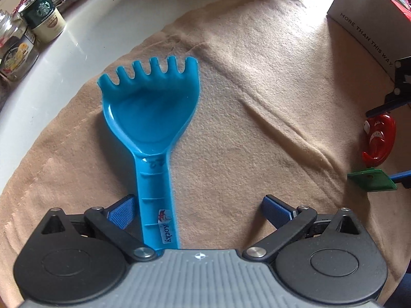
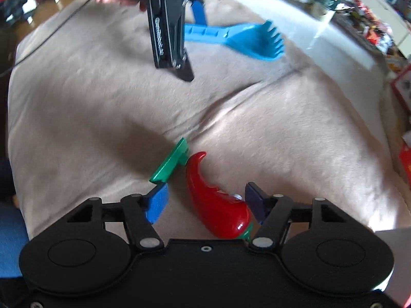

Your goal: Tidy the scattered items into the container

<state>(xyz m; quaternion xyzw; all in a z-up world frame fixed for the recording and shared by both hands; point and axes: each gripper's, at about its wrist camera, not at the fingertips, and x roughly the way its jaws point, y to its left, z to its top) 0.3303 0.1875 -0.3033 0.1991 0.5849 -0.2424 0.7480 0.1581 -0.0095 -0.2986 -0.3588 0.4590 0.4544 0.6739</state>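
The left tool is spread wide over the blue toy rake, and the right tool is spread around the red toy pepper; neither one is pinching anything yet. A few things could go wrong from here. The rake's handle sits right beside the left pad of the left tool, far from the right pad, so when the tool presses together the handle may get shoved sideways across the tan cloth and slip out. The pepper is smooth, shiny and curved (a bit like a wet bar of soap), so I think it could squirt out of the pads if they press on its rounded part. A flat green piece lies just beside the pepper's pointed tip, and it could be bumped or caught by the left pad of the right tool. The cloth is soft and wrinkly, so a pad could also snag on a fold. The rake lies flat on the cloth with its teeth pointing to the far side and its handle running back under the left tool. The pepper lies between the right tool's pads, nearer the right one, its fat end near the tool and its tip pointing away. A grey box sits at the far right, maybe the container.
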